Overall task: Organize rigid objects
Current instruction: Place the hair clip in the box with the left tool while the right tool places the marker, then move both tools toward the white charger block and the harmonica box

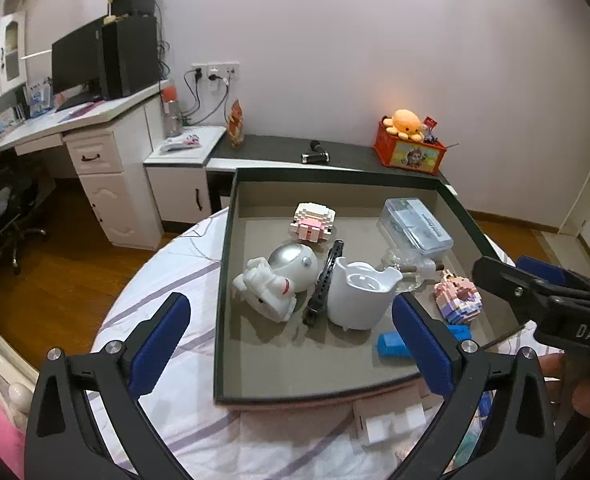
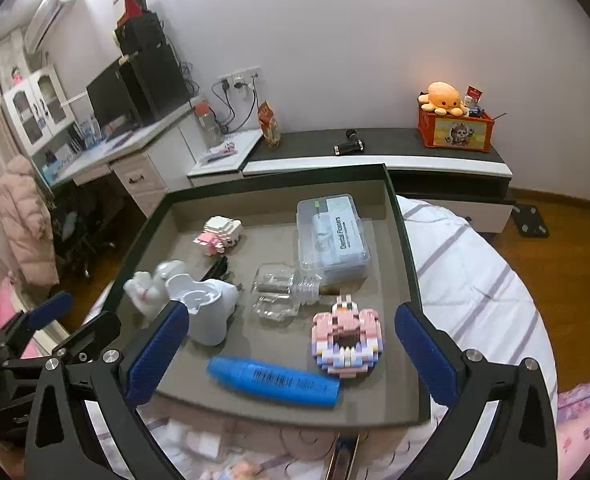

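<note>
A dark tray [image 1: 225, 264] [image 2: 405, 240] lies on the bed and holds rigid objects: a white astronaut figure [image 1: 275, 280] [image 2: 147, 286], a white cup [image 1: 359, 292] [image 2: 207, 312], a black comb [image 1: 323, 280], a block sheep [image 1: 315, 220] [image 2: 219, 234], a clear floss box [image 1: 417, 222] [image 2: 333, 236], a clear glass bottle [image 2: 283, 290], a pink block figure [image 1: 457, 296] [image 2: 347, 344] and a blue tube [image 2: 273, 380] [image 1: 391, 344]. My left gripper [image 1: 291, 344] is open and empty over the tray's near side. My right gripper [image 2: 291, 344] is open and empty above the blue tube.
White foam pieces [image 1: 391, 420] lie on the striped bedcover [image 1: 167, 360] in front of the tray. A low dark cabinet [image 2: 395, 144] with an orange toy box [image 2: 455, 128] stands behind. A desk with a monitor [image 1: 79, 60] is at the left.
</note>
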Available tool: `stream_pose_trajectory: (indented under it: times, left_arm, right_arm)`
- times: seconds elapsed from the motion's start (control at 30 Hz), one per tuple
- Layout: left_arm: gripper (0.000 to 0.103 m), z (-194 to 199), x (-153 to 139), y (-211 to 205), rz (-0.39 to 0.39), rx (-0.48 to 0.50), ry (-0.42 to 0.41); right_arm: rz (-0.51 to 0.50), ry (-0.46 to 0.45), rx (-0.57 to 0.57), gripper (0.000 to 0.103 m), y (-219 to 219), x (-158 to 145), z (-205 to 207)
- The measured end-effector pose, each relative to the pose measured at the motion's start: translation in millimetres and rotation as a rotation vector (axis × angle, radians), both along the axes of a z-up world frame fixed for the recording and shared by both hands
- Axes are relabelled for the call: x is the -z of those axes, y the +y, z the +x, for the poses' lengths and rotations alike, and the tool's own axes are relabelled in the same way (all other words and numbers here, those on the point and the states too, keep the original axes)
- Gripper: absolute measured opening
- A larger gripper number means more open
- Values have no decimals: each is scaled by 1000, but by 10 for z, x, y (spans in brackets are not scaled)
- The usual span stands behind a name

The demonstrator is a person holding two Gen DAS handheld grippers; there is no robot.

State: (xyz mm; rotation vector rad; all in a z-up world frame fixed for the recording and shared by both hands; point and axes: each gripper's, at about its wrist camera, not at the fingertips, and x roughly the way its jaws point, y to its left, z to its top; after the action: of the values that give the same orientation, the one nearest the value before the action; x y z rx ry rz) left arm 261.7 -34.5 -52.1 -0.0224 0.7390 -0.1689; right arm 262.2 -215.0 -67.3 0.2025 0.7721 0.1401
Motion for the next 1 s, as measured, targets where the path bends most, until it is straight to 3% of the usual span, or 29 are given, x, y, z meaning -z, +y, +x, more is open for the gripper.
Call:
stream_pose_trajectory:
  times: [0.37, 0.53, 1.0]
  left_arm:
    - [103, -449, -280, 3, 20, -29, -52]
    - [103, -736, -351, 31, 20, -31, -77]
    - [103, -1432, -125, 133, -29, -59, -66]
  right_arm:
    - [-19, -91, 68, 103, -57, -296, -607]
    - [-60, -131, 106, 103, -112, -353, -1104]
    - [-100, -129, 172, 103, -181, -166, -1739]
